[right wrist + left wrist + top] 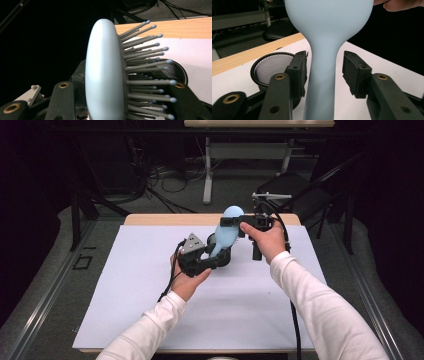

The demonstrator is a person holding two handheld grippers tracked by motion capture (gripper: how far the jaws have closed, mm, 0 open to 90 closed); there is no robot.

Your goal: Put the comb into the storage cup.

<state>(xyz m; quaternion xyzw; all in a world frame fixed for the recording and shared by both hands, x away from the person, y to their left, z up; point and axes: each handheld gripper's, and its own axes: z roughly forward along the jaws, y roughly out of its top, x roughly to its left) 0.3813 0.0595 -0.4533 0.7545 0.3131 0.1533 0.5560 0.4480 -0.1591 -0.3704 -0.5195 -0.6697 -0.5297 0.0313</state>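
Two grippers meet at the centre of the high view over the white table [150, 310]. I hold the right gripper [117, 100] clamped on the head of the light blue hairbrush [226, 234]. The left gripper [324, 72] stands apart around the handle, pads clear. A black mesh cup [270, 66] sits behind, left of the handle.

No readable text, label, brand or number anywhere

A pale blue brush [227, 232] with grey bristles [147, 75] is seen. A black mesh cup [272, 66] is set on a white mat [150, 290].
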